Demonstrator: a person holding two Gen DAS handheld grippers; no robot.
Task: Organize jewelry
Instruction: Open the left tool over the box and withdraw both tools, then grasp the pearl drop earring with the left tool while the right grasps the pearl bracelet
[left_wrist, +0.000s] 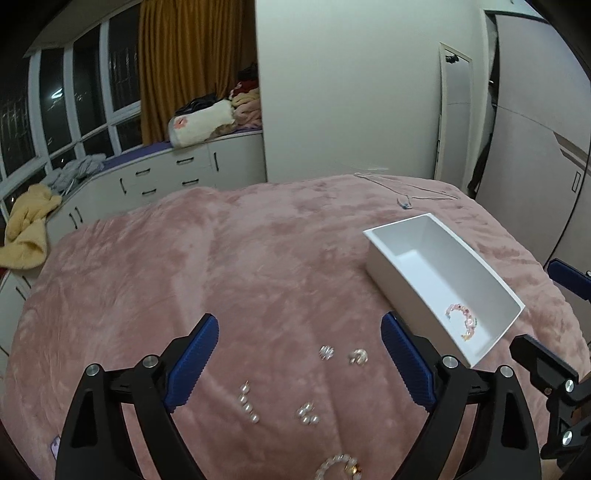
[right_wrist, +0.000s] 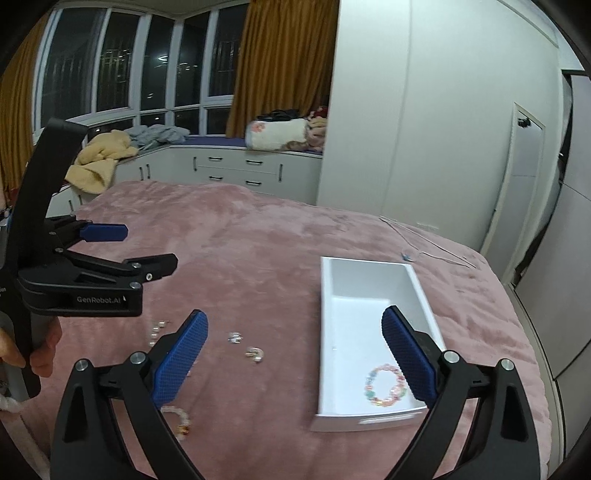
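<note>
Both tools (left_wrist: 299, 325) (right_wrist: 295, 325) gape above blanket (left_wrist: 221, 258).

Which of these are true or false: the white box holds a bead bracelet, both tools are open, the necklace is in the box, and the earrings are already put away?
1. The white box holds a colourful bead bracelet. True.
2. Both the left tool and the right tool are open and hold nothing. True.
3. The thin necklace lies inside the box. False: it lies on the pink blanket beyond the box.
4. The earrings are in the box. False: they lie loose on the blanket.
</note>
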